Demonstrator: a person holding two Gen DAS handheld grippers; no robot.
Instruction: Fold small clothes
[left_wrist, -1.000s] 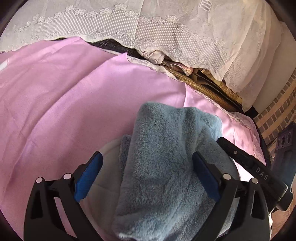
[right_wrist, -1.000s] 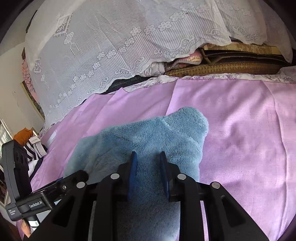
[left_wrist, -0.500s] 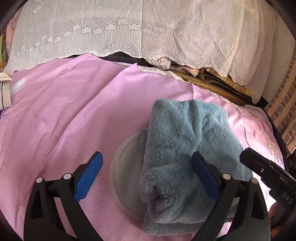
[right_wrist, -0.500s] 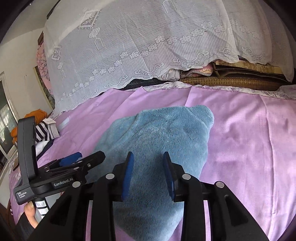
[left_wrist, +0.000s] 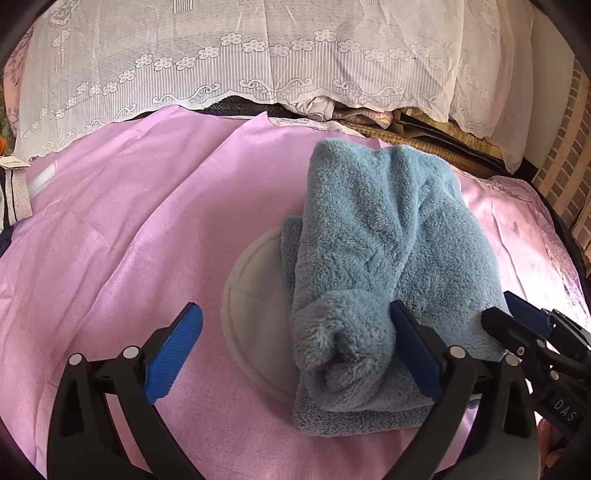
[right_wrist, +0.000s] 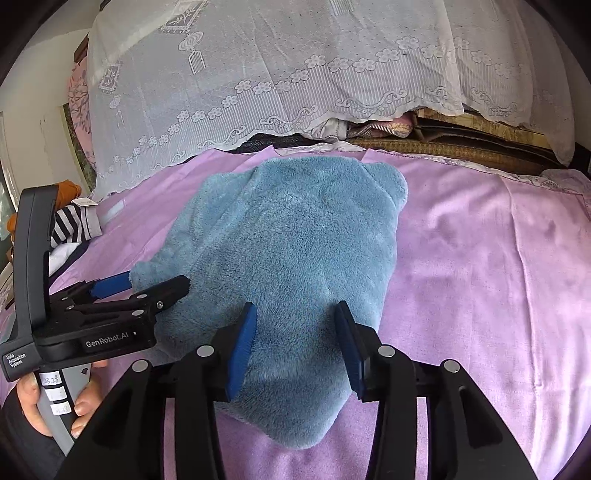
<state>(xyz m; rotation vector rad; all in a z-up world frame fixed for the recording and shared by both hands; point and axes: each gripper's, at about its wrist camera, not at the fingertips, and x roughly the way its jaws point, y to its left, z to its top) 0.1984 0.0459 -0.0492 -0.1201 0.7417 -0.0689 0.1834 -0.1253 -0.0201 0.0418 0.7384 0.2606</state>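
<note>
A fluffy blue garment lies folded in a bundle on the pink sheet; it also shows in the right wrist view. It partly covers a pale round pad. My left gripper is open wide just in front of the bundle's near end and holds nothing. My right gripper is open, its jaws apart just above the near part of the garment. The right gripper's tip appears at the right edge of the left wrist view, and the left gripper shows at the garment's left side.
A white lace curtain hangs over stacked bedding along the back. A striped cloth and an orange item lie at the left edge of the bed. A brick wall stands at the far right.
My right gripper has opened and let go of the blue garment. Both grippers have pulled back, so the bundle lies farther away on the sheet.
</note>
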